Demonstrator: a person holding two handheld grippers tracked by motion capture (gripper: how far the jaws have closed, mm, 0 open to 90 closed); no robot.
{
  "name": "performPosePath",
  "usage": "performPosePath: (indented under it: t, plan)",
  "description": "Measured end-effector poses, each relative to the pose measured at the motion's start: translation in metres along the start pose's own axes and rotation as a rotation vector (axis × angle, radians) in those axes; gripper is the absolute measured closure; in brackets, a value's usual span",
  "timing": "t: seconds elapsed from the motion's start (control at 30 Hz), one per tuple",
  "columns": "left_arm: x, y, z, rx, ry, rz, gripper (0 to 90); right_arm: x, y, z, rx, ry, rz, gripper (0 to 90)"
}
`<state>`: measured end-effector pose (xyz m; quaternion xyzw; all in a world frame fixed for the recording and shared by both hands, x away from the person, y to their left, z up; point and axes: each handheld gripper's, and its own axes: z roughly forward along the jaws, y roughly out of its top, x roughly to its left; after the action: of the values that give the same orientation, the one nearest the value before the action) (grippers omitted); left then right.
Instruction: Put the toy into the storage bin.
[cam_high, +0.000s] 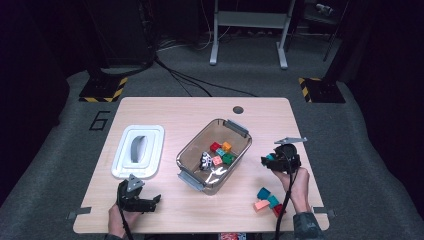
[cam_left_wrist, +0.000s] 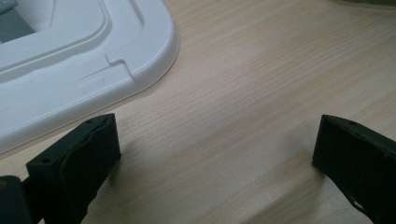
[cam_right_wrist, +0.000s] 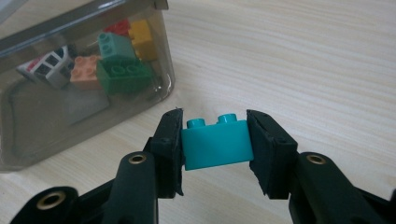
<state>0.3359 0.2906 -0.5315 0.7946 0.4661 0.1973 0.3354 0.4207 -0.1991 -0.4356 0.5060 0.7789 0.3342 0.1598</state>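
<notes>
Gripping teal brick (cam_right_wrist: 216, 147) studs-up, long axis spanning right hand-held gripper (cam_right_wrist: 215, 148) jaws

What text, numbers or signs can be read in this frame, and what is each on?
"6": black figure on the grey floor, left of the table.
Yellow-and-black hazard stripes, no words: on two floor bases.
Small embossed mark on the white lid: too faint to read.

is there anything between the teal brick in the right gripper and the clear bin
Nothing visible. The right gripper holds the teal brick over bare table, and the clear bin beside it stands open, its white lid lying off to the far side.
</notes>
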Motion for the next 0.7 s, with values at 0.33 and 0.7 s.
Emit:
performPosePath:
  t: [0.33,0.7]
  plan:
    - [0.000,0.000,0.000,-0.001,0.001,0.000,0.5,-0.003,0.016,-0.007,-0.032,-0.008,0.009,57.4]
    - [0.000,0.000,0.000,0.000,0.000,0.000,0.5,-0.003,0.033,-0.016,-0.062,-0.015,-0.001,57.5]
